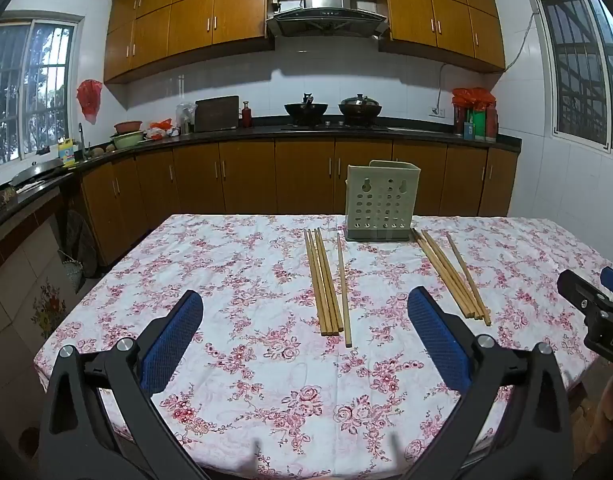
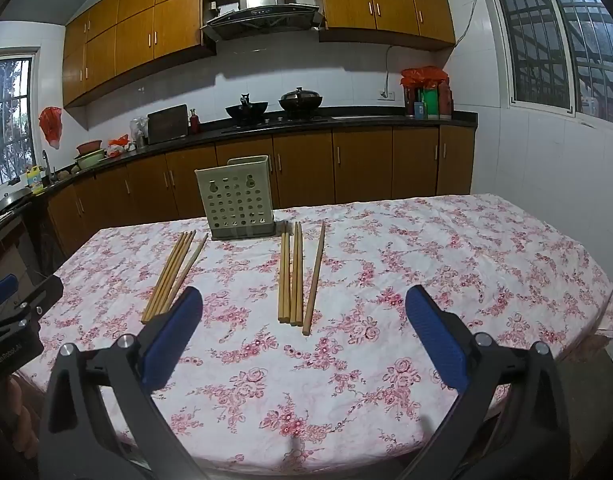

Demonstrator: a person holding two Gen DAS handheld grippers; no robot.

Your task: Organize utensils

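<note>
Two bunches of wooden chopsticks lie on the floral tablecloth in front of a pale green perforated utensil holder (image 1: 380, 202) (image 2: 238, 200). The left bunch (image 1: 326, 284) (image 2: 172, 276) lies ahead of my left gripper (image 1: 304, 308), which hovers over the near table, open and empty. The right bunch (image 1: 452, 276) (image 2: 296, 276) lies ahead of my right gripper (image 2: 304, 304), also open with nothing between its blue pads. The right gripper (image 1: 586, 300) shows at the right edge of the left wrist view. Part of the left gripper (image 2: 14, 312) shows at the left edge of the right wrist view.
The table (image 1: 234, 364) (image 2: 446, 264) carries a white cloth with pink flowers. Behind it run wooden cabinets and a dark counter with two woks (image 1: 332, 110) on the stove. A tiled wall with a window stands to the right (image 2: 546, 160).
</note>
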